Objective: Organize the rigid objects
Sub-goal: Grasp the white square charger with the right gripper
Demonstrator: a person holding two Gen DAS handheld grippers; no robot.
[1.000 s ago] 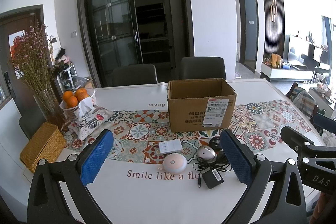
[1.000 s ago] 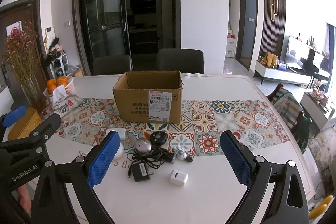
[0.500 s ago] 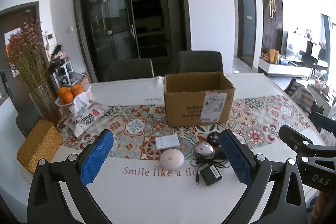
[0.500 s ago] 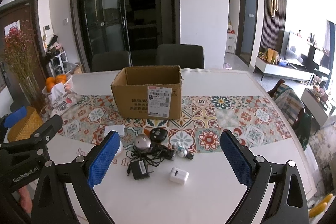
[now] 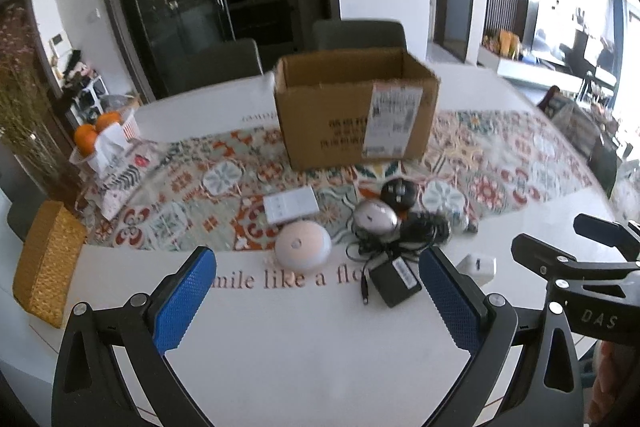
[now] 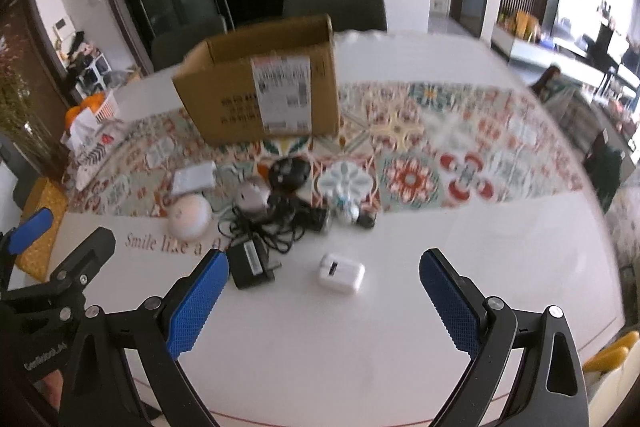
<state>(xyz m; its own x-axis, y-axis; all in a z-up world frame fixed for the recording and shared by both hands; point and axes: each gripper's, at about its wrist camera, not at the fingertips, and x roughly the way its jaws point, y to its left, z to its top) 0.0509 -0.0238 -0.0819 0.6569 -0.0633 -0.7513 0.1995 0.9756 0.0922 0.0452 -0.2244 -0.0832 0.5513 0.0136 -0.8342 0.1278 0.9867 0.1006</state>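
Note:
An open cardboard box [image 5: 356, 107] [image 6: 264, 87] stands on the patterned runner. In front of it lie a white flat box [image 5: 291, 205], a white round puck [image 5: 303, 246] [image 6: 189, 215], a silver mouse [image 5: 375, 217], a black disc [image 5: 398, 190], a black adapter with tangled cable [image 5: 394, 279] [image 6: 252, 263], and a white charger cube [image 6: 340, 273] [image 5: 478, 267]. My left gripper [image 5: 316, 301] is open and empty, just short of the puck and adapter. My right gripper [image 6: 320, 301] is open and empty, just short of the charger cube.
A white round table [image 5: 320, 347] carries a patterned runner [image 6: 440, 155]. At the left stand a woven yellow box [image 5: 44, 263], a tissue pack [image 5: 116, 179], a basket of oranges [image 5: 100, 135] and a vase of dried flowers. Dark chairs stand behind the table.
Both grippers have moved forward and tilted down toward the objects, which now appear larger and closer. Both stay open and empty.

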